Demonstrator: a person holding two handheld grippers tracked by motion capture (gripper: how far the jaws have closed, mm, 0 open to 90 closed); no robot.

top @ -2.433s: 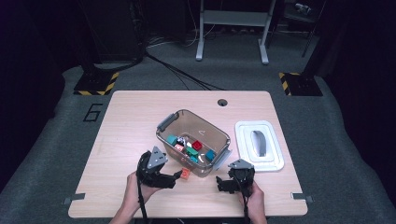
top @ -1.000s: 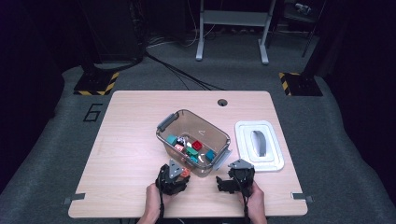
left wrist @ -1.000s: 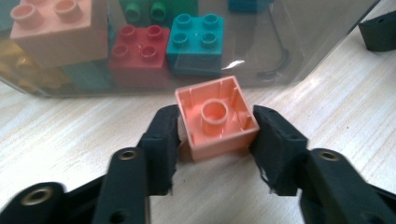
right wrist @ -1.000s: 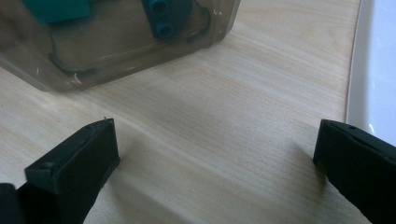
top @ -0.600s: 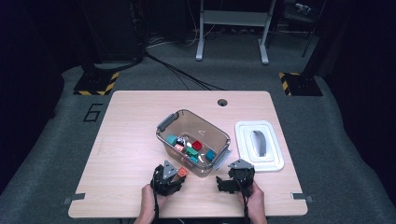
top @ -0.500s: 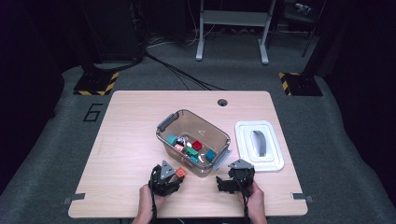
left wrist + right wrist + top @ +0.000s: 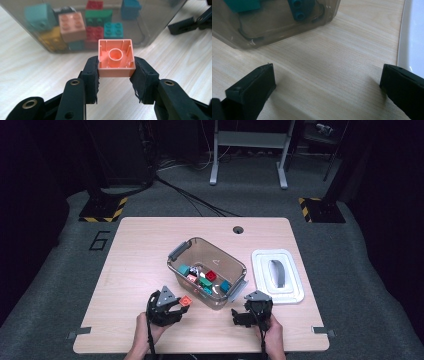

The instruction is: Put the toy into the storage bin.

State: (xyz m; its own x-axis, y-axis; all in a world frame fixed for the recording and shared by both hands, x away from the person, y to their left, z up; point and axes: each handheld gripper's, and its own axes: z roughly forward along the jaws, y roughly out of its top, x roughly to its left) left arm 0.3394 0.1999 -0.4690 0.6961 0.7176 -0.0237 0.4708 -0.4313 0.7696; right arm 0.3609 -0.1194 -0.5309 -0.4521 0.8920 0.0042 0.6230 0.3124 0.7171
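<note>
Wooden table point(image 7: 145, 245) with a clear box point(image 7: 227, 262) of colored blocks in the middle. White lid point(image 7: 295, 290) just right of the box. Left gripper point(image 7: 172, 307) near the front edge, holding an orange block point(image 7: 186, 300). Right gripper point(image 7: 250, 312) beside the lid, jaws apart.
</note>
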